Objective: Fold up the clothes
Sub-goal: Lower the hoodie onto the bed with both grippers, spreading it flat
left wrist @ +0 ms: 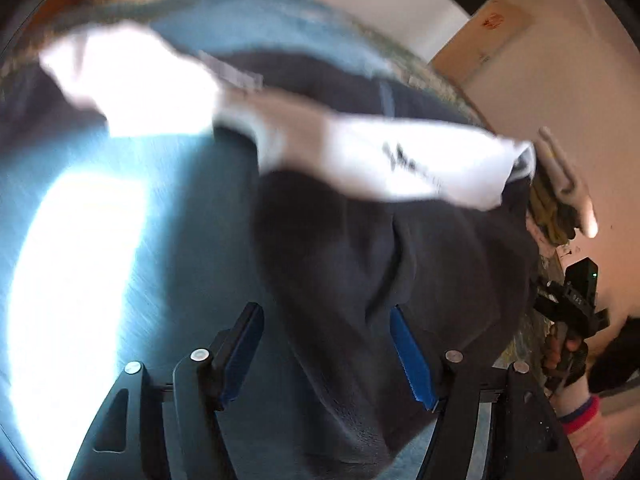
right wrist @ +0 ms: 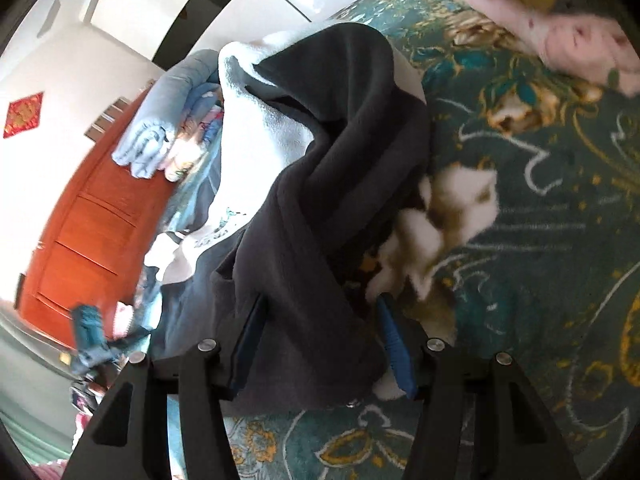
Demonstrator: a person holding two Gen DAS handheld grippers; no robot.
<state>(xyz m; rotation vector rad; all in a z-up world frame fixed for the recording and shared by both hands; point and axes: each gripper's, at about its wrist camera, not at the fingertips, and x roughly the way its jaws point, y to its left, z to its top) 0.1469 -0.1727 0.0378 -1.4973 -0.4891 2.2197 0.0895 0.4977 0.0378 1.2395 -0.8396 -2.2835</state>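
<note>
A dark grey garment with white panels and black lettering [left wrist: 360,240] lies rumpled on the bed; it also shows in the right wrist view [right wrist: 320,184]. My left gripper [left wrist: 326,356] is open, its blue-padded fingers [left wrist: 412,356] either side of a fold of the dark cloth. My right gripper [right wrist: 320,344] is open too, with dark cloth lying between its fingers [right wrist: 394,344]. The right gripper also shows in the left wrist view [left wrist: 572,312], held by a hand at the right edge. The left wrist view is motion-blurred.
The bed has a dark green floral cover [right wrist: 540,200] and a blue sheet [left wrist: 192,240] with a sunlit patch. Folded light-blue bedding [right wrist: 160,128] lies by a red-brown wooden headboard [right wrist: 88,220]. Yellow-brown and pink clothes [right wrist: 560,20] lie at the far right.
</note>
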